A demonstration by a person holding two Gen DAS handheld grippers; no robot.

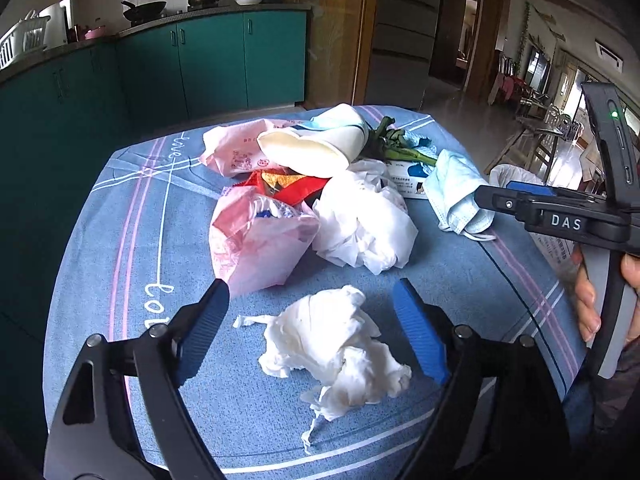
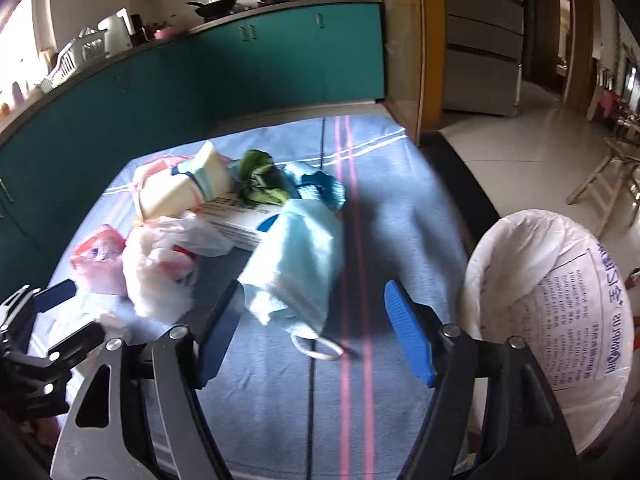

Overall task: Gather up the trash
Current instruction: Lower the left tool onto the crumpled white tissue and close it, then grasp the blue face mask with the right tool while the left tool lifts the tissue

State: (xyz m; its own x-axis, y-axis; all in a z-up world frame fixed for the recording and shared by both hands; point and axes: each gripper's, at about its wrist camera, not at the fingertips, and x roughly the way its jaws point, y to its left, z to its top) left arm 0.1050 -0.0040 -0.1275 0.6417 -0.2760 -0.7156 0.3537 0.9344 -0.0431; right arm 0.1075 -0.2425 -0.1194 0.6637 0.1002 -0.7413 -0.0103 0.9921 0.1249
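Note:
A crumpled white tissue point(image 1: 336, 348) lies on the blue tablecloth point(image 1: 132, 240) between the fingers of my left gripper point(image 1: 311, 294), which is open; its pads stand clear of the tissue. Behind it is a heap of trash: a pink plastic bag point(image 1: 256, 240), a white bag point(image 1: 360, 224), a red wrapper point(image 1: 288, 184), a squashed paper cup point(image 1: 316, 148) and green stalks point(image 1: 400, 148). My right gripper point(image 2: 313, 288) is open over a light blue face mask point(image 2: 296, 256), whose lower edge lies by the left finger. A bin lined with a white bag point(image 2: 540, 280) stands right of the table.
A flat mask box point(image 2: 240, 216) lies under the heap. A person's hand point(image 1: 588, 304) holds the right gripper's handle. Teal kitchen cabinets point(image 1: 208, 60) run behind the table, with pots on the counter. A wooden post point(image 2: 428, 52) and tiled floor lie to the right.

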